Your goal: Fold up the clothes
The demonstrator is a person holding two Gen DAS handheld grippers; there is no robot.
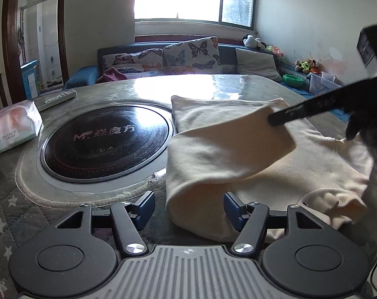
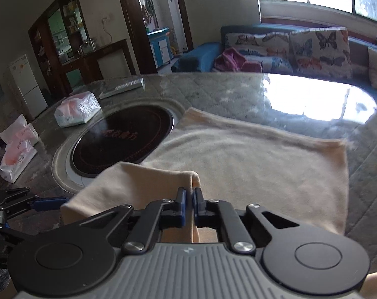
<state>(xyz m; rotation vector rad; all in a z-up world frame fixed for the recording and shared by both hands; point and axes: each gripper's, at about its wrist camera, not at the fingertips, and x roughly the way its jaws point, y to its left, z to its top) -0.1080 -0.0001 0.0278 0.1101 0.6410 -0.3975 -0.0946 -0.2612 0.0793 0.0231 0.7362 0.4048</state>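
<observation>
The cream-coloured soft knit garment (image 2: 250, 164) is lying on the round glass-topped table (image 2: 238, 87), its left edge overlapping the rim of the round black induction cooktop (image 1: 106, 139) set into the table; the right gripper (image 2: 189, 199) is pinching a folded flap of that garment between its pressed-together blue pads and holding it lifted over the flat part; the left gripper (image 1: 189, 210) is hanging spread wide at the garment's near fold, gripping nothing; a white plastic-wrapped tissue pack (image 1: 14, 127) is sitting left of the cooktop.
</observation>
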